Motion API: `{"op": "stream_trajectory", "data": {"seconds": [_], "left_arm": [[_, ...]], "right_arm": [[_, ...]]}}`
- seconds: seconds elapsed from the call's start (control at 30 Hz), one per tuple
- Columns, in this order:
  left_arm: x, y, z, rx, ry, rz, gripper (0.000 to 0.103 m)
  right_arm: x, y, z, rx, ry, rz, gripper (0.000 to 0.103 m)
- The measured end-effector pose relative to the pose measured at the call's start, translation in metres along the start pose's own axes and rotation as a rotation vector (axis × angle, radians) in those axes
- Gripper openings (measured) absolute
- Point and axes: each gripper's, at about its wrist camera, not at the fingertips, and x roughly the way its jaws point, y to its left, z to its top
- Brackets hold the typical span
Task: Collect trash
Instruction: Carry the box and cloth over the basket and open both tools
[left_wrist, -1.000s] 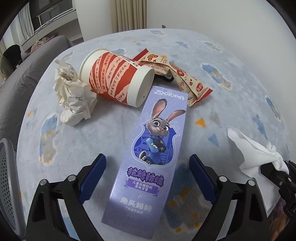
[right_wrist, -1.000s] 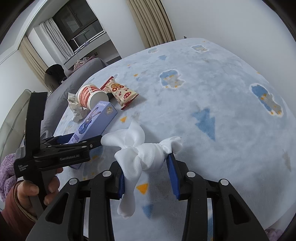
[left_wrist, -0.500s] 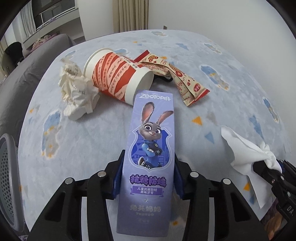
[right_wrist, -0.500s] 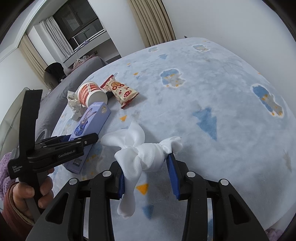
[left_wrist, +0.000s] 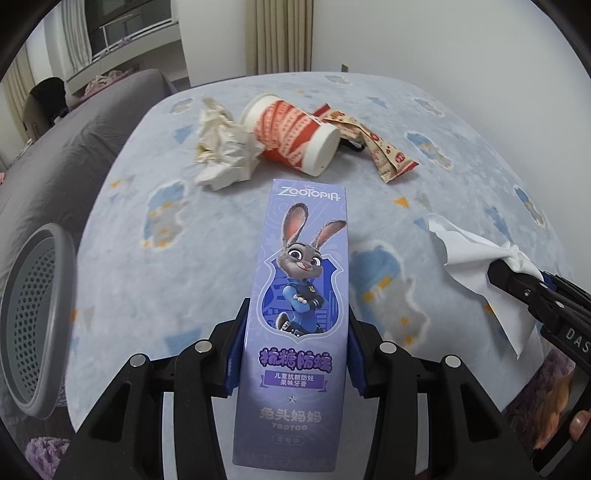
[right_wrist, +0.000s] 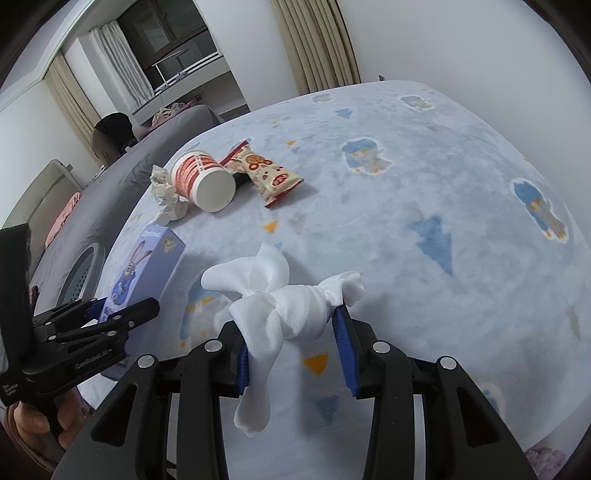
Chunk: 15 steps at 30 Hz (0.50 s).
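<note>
1. On the left wrist view, the left gripper (left_wrist: 295, 354) is clamped across the lower half of a tall purple cardboard toothpaste box printed with a cartoon rabbit (left_wrist: 301, 295), its blue pads (left_wrist: 236, 354) pressed to the two long sides. The box appears lifted off the pale blue cloud-patterned blanket (left_wrist: 184, 280), likely for carrying to the grey perforated plastic bin (left_wrist: 33, 325) at the left edge. Beyond lie a crumpled cream paper wad (left_wrist: 225, 151), a tipped red-and-white paper cup (left_wrist: 295, 136) and a beige-and-red snack wrapper (left_wrist: 384, 147). At right, the right gripper (left_wrist: 517, 273) holds a white tissue (left_wrist: 476, 266).

2. On the right wrist view, the right gripper (right_wrist: 295, 343) is closed on the bunched tissue (right_wrist: 284, 310), one tail hanging below the pads, held clear of the blanket (right_wrist: 406, 221) for disposal. Only this view shows the person's hand (right_wrist: 40, 424) gripping the left gripper's handle and the box's narrow side face (right_wrist: 170, 247). Cup (right_wrist: 207, 181), wad (right_wrist: 166, 195) and wrapper (right_wrist: 266, 173) lie uncollected. The left view alone gives the box's full front and the bin's holes.
</note>
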Motion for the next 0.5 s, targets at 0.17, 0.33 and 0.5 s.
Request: {"op": "stream_trajectory", "data": {"seconds": [0.17,0.33,0.5], "left_arm": [[-0.019,0.021,-0.013,-0.03,-0.038,0.022,0.044],[-0.034,0.047,-0.028,-0.067,-0.057,0.04,0.044],[-0.044,0.077,-0.039,-0.109,-0.071,0.068,0.044]], "right_arm": [[-0.003,0.022,-0.003,-0.028,0.001,0.007,0.037],[0.0,0.053,-0.006,-0.069,0.01,0.034,0.037],[0.008,0.088,-0.007,-0.121,0.029,0.061,0.037]]}}
